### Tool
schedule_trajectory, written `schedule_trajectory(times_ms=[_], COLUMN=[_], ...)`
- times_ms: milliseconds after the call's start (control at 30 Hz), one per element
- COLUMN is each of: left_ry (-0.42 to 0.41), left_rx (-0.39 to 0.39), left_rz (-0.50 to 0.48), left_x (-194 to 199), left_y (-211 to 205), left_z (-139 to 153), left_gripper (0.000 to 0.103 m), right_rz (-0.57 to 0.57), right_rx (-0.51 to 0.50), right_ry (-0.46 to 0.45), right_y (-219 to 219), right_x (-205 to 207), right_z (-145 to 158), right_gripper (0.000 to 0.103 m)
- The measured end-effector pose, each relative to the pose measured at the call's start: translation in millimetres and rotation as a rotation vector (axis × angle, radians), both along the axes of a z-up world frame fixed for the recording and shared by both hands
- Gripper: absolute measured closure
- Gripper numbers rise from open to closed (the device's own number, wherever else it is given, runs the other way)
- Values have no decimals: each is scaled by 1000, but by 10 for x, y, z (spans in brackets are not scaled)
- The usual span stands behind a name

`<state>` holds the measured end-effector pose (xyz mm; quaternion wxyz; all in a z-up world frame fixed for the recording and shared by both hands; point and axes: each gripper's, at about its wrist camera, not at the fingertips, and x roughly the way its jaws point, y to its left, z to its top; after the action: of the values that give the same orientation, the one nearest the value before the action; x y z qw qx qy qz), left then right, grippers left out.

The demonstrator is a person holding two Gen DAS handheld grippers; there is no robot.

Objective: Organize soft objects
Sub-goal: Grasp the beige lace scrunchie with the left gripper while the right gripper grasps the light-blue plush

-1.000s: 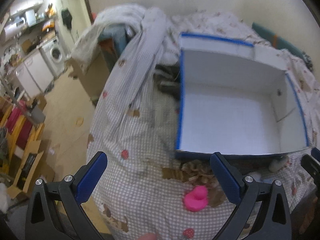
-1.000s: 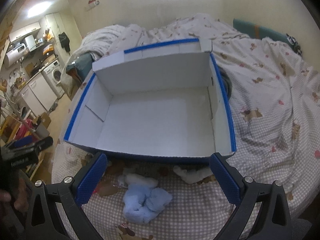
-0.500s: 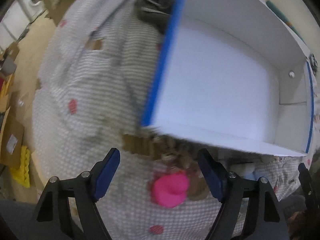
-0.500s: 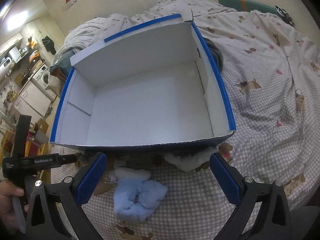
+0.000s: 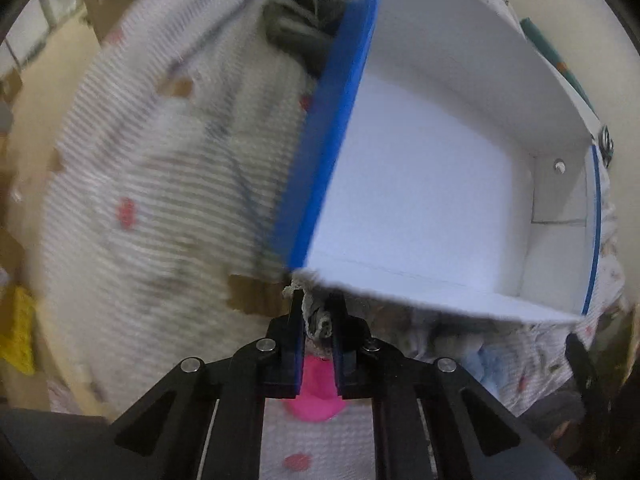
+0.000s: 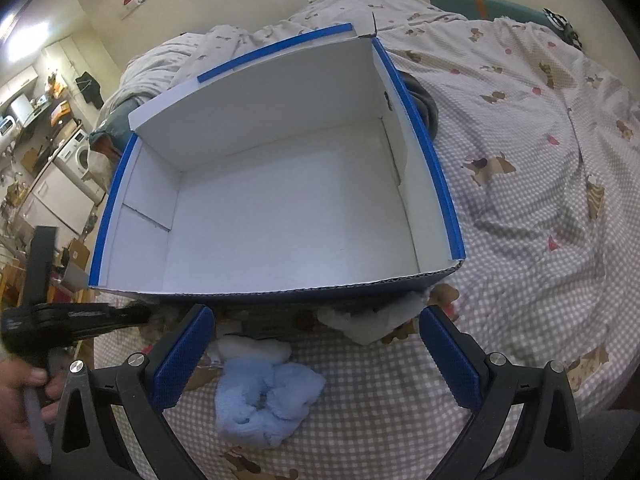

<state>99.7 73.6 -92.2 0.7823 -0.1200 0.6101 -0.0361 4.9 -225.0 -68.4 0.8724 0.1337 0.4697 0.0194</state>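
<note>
A white box with blue edges [image 6: 436, 184] lies open on the bed; it also shows in the left wrist view [image 5: 320, 168]. My left gripper [image 5: 316, 316] is shut on a grey-brown fuzzy soft thing [image 5: 318, 318] at the box's near left corner. A pink soft toy [image 5: 316, 396] lies below its fingers. In the right wrist view my right gripper [image 6: 316, 356] is open, above a light blue fluffy piece [image 6: 268, 400]. A white soft piece [image 6: 372, 320] lies by the box's front wall. The left gripper [image 6: 132, 314] shows at the left there.
The bed cover [image 6: 540, 200] is checked with bear prints and stretches to the right of the box. A dark cloth [image 5: 300, 36] lies beside the box's left wall. Kitchen units and a washing machine [image 6: 78, 156] stand far left, beyond the bed edge.
My left gripper moved forward to the box's near corner and shut on the grey-brown soft thing. My right gripper moved slightly closer to the blue piece and stays open.
</note>
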Motion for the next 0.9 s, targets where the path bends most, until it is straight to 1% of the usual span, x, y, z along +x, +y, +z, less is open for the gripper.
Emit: schedule_trajectory(times_ms=[33, 133, 167, 200, 300, 333, 367, 433, 500, 567, 633, 667, 700, 733, 767, 833, 867, 900], left_ry=[-20, -98, -112, -134, -201, -205, -199, -182, -174, -182, -195, -199, -202, -207, -212, -218, -218, -216], left_rx=[16, 81, 100, 115, 127, 128, 124, 114, 128, 148, 168, 176, 179, 182, 189, 196, 195, 193], left_rz=[-2, -19, -23, -19, 5, 8, 7, 3, -14, -35, -52, -59, -62, -62, -60, -59, -54, -50], left_x=[-27, -218, -247, -244, -287, -273, -245, -233, -293, -336, -356, -365, -374, -385, -393, -403, -405, -408], left_y=[40, 154, 94, 128, 139, 21, -1, -33, -125, -211, -265, -283, -289, -285, -277, -267, -251, -237], left_z=[51, 333, 383, 441, 477, 499, 469, 422, 371, 385, 395, 394, 391, 393, 398, 401, 401, 396], left_gripper=[93, 93, 93, 93, 93, 93, 93, 93, 93, 93, 93, 93, 93, 93, 93, 93, 93, 93], right_rz=[-1, 2, 4, 7, 24, 36, 55, 94, 155, 219, 257, 262, 258, 258, 263, 261, 262, 262], right_rx=[1, 4, 8, 16, 59, 78, 96, 96, 80, 45, -26, -86, -120, -126, -104, -65, -66, -72], right_ry=[0, -1, -1, 2, 29, 43, 58, 73, 88, 127, 160, 181, 196, 213, 232, 249, 256, 261], right_y=[-2, -6, -11, -14, -18, -3, 25, 108, 242, 395, 560, 638, 680, 711, 730, 752, 764, 772], right_x=[-8, -28, -32, -30, -10, -3, 4, -2, -16, -25, -56, -55, -50, -40, -25, -21, -22, -27], right_z=[1, 7, 7, 6, -32, -53, -76, -102, -123, -194, -296, -365, -421, -477, -530, -593, -615, -629], right_gripper=[0, 0, 0, 0, 0, 0, 0, 0, 0, 0, 0, 0, 0, 3, 11, 15, 21, 32])
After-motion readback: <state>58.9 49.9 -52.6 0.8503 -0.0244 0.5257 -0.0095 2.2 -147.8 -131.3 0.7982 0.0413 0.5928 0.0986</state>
